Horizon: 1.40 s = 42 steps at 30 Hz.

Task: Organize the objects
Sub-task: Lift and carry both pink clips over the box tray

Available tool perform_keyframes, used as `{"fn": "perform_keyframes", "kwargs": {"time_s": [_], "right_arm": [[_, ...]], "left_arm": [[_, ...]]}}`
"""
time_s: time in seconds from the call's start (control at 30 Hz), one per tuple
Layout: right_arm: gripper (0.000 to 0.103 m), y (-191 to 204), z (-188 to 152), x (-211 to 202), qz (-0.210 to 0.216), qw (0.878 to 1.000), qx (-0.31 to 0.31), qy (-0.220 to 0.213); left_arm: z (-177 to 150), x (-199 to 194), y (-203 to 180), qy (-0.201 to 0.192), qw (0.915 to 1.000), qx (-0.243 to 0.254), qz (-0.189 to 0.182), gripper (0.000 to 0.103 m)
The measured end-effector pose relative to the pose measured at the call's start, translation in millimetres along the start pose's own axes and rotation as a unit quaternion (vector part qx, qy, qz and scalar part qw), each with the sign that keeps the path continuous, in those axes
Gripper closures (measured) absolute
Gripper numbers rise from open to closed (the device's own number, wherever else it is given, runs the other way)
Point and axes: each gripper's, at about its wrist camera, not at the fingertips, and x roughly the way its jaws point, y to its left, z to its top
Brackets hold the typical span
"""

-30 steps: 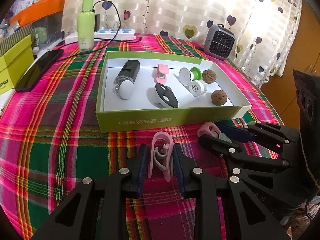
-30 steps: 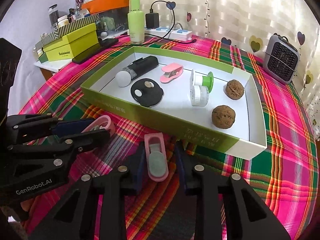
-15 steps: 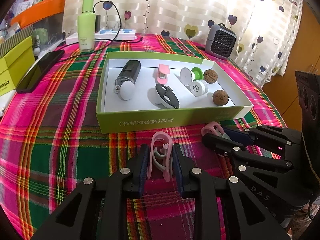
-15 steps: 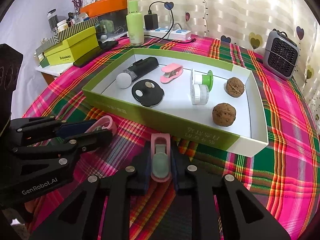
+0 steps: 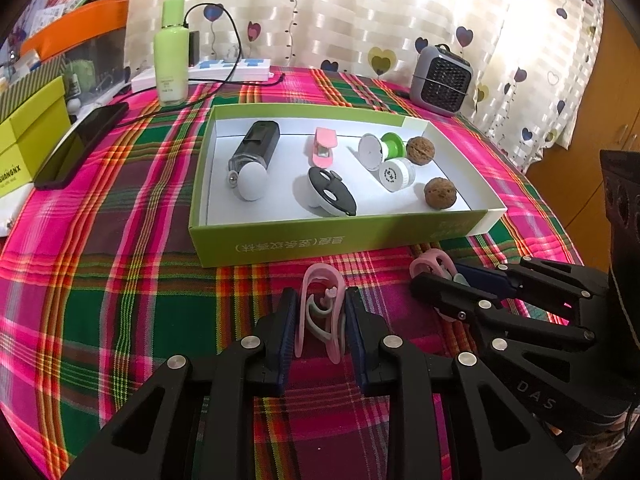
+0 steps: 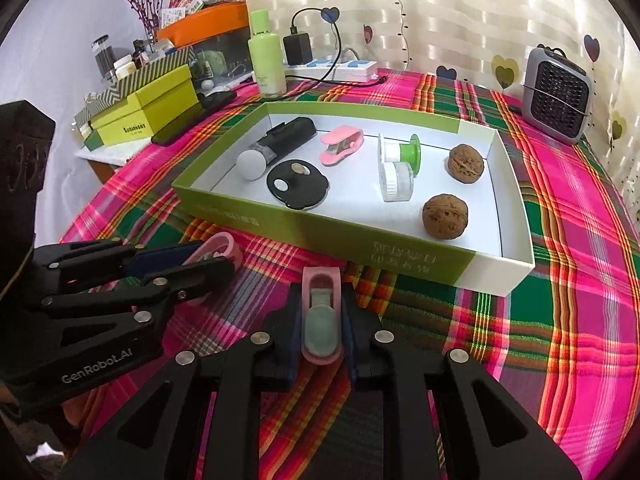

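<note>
My left gripper (image 5: 321, 312) is shut on a pink clip (image 5: 322, 304), held on edge just above the plaid cloth in front of the green box (image 5: 340, 240). My right gripper (image 6: 321, 304) is shut on a second pink clip (image 6: 321, 312) with a grey pad, also in front of the box (image 6: 360, 240). Each gripper shows in the other's view: the right one (image 5: 440, 280) and the left one (image 6: 216, 258). The box holds a black device (image 5: 252, 152), a pink clip (image 5: 324, 148), a black disc (image 5: 332, 194), white and green spools (image 5: 384, 152) and two walnuts (image 5: 440, 192).
A green bottle (image 5: 172, 56), a power strip (image 5: 224, 70) with cable, and a small grey heater (image 5: 442, 80) stand behind the box. A black phone (image 5: 80, 144) and yellow-green boxes (image 5: 28, 136) lie at the left.
My right gripper has closed on its pink clip and lifted slightly. My left gripper still holds its clip and has barely moved.
</note>
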Motion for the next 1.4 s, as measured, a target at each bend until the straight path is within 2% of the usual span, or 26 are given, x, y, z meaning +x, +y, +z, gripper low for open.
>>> {"fn": "perform_keyframes", "kwargs": {"time_s": [0.87,1.4], "right_arm": [[0.085,-11,-2,-16,0.0,1.0,0.022,-0.021],[0.085,-23,11,-34,-0.011,0.998,0.027,-0.049]], "left_arm": [[5,-13,-15,-0.019,0.9997,0.015,-0.004,0.081],[27,-23,-29,-0.044,0.9984,0.034,-0.007,0.081]]}}
